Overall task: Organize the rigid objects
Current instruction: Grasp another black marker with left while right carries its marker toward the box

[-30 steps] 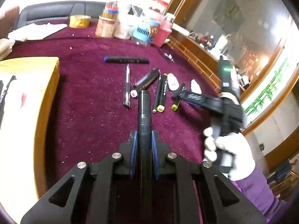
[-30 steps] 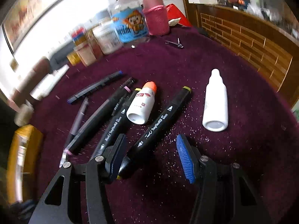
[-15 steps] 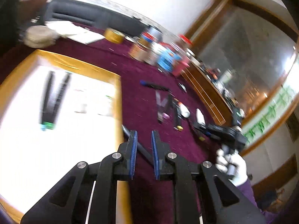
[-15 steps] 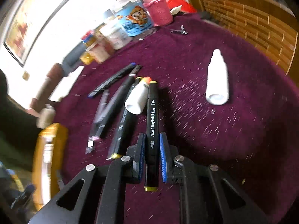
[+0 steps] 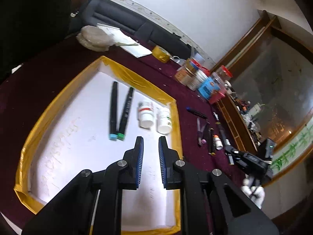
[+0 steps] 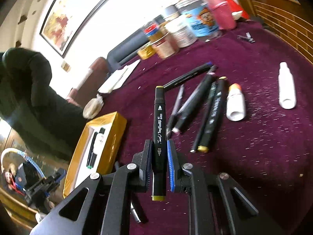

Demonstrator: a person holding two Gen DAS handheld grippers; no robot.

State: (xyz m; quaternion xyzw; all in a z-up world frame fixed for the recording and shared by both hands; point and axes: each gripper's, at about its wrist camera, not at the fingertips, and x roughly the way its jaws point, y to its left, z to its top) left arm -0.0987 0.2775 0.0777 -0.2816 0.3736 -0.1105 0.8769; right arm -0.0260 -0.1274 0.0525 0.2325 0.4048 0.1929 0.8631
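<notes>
My left gripper (image 5: 151, 146) hovers over the white tray with a yellow rim (image 5: 125, 74); its jaws stand a little apart with nothing visible between them. In the tray lie two black markers (image 5: 125, 109) and two white bottles (image 5: 145, 113). My right gripper (image 6: 158, 157) is shut on a black marker with yellow ends (image 6: 160, 121), lifted above the maroon cloth. Several black markers (image 6: 209, 115), a white bottle with an orange cap (image 6: 235, 103) and a plain white bottle (image 6: 286, 86) lie on the cloth. The tray also shows in the right wrist view (image 6: 113, 135).
Jars and cans (image 6: 187, 25) stand at the table's back, with a roll of yellow tape (image 5: 161, 53), papers (image 5: 125, 41) and nail clippers (image 6: 245, 38). A wooden rail (image 6: 283, 15) borders the right side. A dark sofa (image 5: 125, 21) is behind.
My left gripper swung from the marker pile to above the tray; the dark pen it held is no longer between its jaws. My right gripper closed on the yellow-ended marker and lifted it.
</notes>
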